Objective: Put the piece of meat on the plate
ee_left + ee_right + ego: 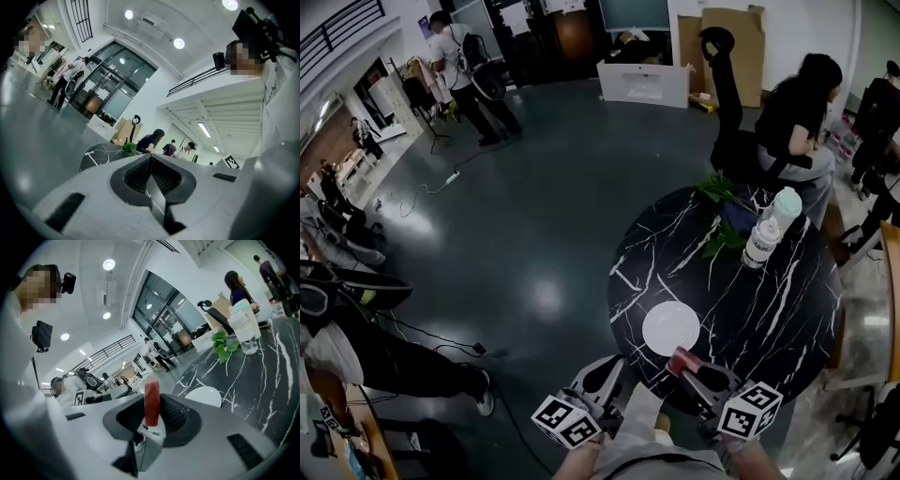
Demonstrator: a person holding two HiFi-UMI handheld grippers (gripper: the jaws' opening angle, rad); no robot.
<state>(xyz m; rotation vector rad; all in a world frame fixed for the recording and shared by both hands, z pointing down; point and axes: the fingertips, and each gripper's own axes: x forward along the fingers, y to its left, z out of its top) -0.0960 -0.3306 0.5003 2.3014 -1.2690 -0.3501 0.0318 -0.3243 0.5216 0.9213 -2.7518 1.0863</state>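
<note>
A red piece of meat (151, 401) stands upright between the pads of my right gripper (152, 397), which is shut on it. In the head view that gripper (686, 366) hangs over the near edge of the round table, with the meat (679, 359) just short of the white plate (671, 327). The plate (205, 394) lies empty, ahead and to the right of the meat. My left gripper (617, 364) hangs beside the table's near left edge. Its jaws (151, 157) meet at the tips with nothing between them.
The black marble table (787, 300) carries two bottles (761, 242) and a green plant (722, 192) at its far side. A seated person (797, 117) is behind the table. Other people stand across the dark floor (534, 216). Cables trail on the floor at the left.
</note>
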